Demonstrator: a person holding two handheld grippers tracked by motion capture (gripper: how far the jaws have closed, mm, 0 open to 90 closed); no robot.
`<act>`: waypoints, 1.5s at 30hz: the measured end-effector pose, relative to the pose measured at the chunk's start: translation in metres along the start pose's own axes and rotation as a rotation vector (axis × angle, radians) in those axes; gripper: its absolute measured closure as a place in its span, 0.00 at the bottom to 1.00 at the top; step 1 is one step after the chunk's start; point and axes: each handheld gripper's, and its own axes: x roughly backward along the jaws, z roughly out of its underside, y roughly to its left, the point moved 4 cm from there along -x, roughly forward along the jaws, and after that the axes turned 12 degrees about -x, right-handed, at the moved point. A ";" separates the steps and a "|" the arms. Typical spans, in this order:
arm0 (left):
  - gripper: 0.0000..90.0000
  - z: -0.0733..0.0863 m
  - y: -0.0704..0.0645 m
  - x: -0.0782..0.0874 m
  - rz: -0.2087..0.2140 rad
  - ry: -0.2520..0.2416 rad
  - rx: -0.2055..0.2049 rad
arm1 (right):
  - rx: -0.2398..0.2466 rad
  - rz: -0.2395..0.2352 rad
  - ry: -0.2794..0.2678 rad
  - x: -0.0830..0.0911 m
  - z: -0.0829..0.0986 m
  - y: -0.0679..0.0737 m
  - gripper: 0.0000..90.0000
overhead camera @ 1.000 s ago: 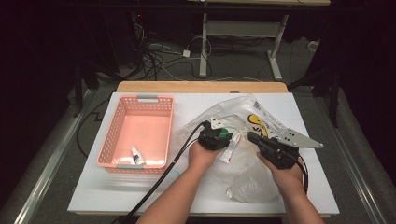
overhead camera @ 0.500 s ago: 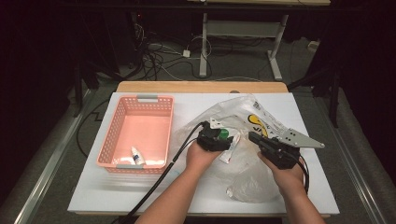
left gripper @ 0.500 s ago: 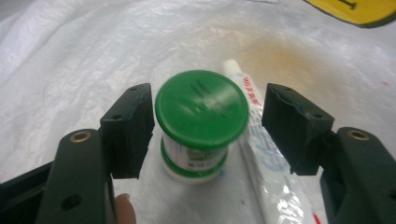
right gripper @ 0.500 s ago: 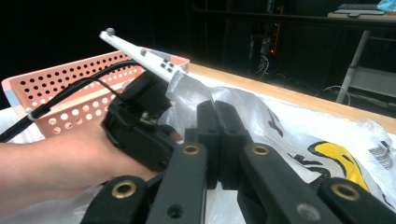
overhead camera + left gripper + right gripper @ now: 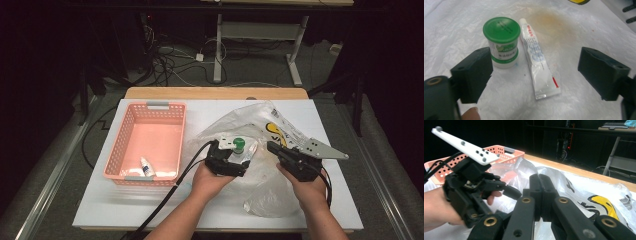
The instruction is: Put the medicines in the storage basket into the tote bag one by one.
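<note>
A small white jar with a green lid (image 5: 502, 41) stands on a crumpled clear plastic bag (image 5: 260, 127). A white tube (image 5: 539, 65) lies right beside the jar. My left gripper (image 5: 537, 67) is open just above them: its left jaw is next to the jar and the tube lies in the gap. From above, the left gripper (image 5: 243, 154) sits at the jar (image 5: 239, 144) in the middle of the table. To its right, my right gripper (image 5: 272, 147) has its jaws pressed together (image 5: 541, 187) on a fold of the bag (image 5: 584, 192).
A pink plastic basket (image 5: 150, 107) stands at the left of the white table (image 5: 150, 210) with one small tube (image 5: 146, 166) in its near end. The bag carries a yellow print (image 5: 274, 131). Cables trail from both grippers toward the front edge.
My left gripper has drawn back slightly toward the person. The right gripper and the bag stay where they were.
</note>
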 end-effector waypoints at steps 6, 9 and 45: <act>0.00 0.010 -0.008 0.012 0.042 0.014 0.001 | -0.001 0.002 0.001 0.000 0.000 0.000 1.00; 0.00 0.013 -0.013 0.023 0.041 0.005 -0.017 | -0.001 0.003 0.001 0.001 0.001 -0.001 1.00; 0.00 0.062 0.021 0.136 -0.043 -0.001 0.030 | 0.002 0.011 0.006 0.000 0.002 0.000 1.00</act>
